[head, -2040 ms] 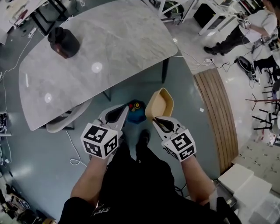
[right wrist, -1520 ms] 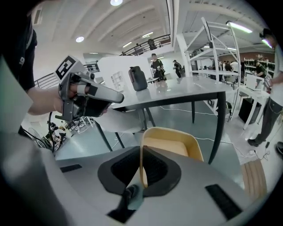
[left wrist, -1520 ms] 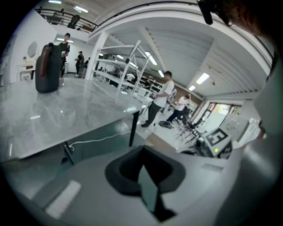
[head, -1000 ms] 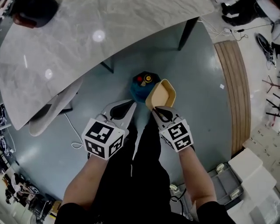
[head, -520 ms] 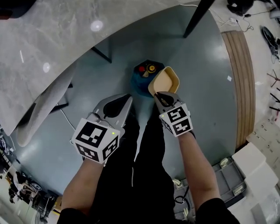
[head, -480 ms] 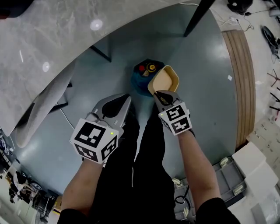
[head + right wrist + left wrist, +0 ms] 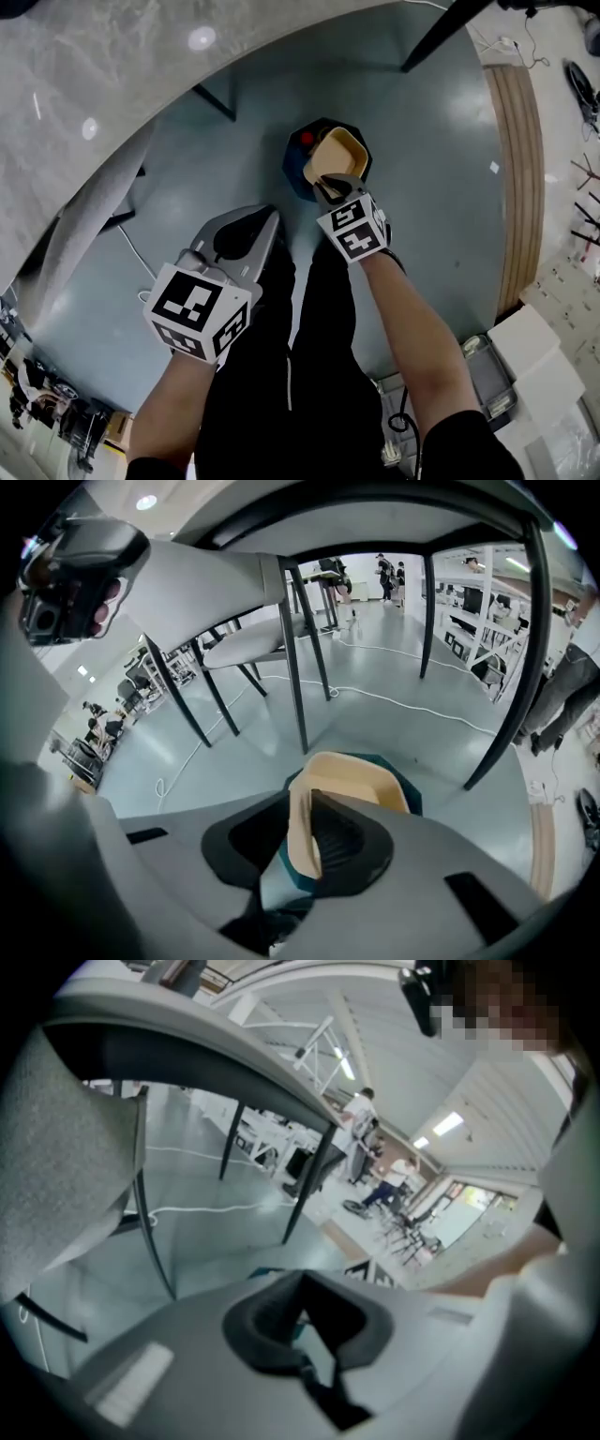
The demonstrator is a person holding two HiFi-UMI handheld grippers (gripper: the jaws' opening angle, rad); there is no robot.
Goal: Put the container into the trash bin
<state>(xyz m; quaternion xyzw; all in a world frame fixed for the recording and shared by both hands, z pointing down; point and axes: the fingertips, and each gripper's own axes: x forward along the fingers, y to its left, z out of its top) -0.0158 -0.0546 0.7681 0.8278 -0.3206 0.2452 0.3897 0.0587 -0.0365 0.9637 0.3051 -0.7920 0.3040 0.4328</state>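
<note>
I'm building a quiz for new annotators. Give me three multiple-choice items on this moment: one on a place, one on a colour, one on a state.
1. Where is the container?
A. on the table
B. over the trash bin
C. on the chair

2. What colour is the container?
A. beige
B. red
C. green

3. What does the left hand-held gripper hold?
A. the container
B. a cable
C. nothing

Answers:
1 B: the container hangs over the dark bin on the floor, its wall between the opening jaws of the right hand-held gripper.
2 A: its walls and inside are beige.
3 C: nothing stands between its jaws.
</note>
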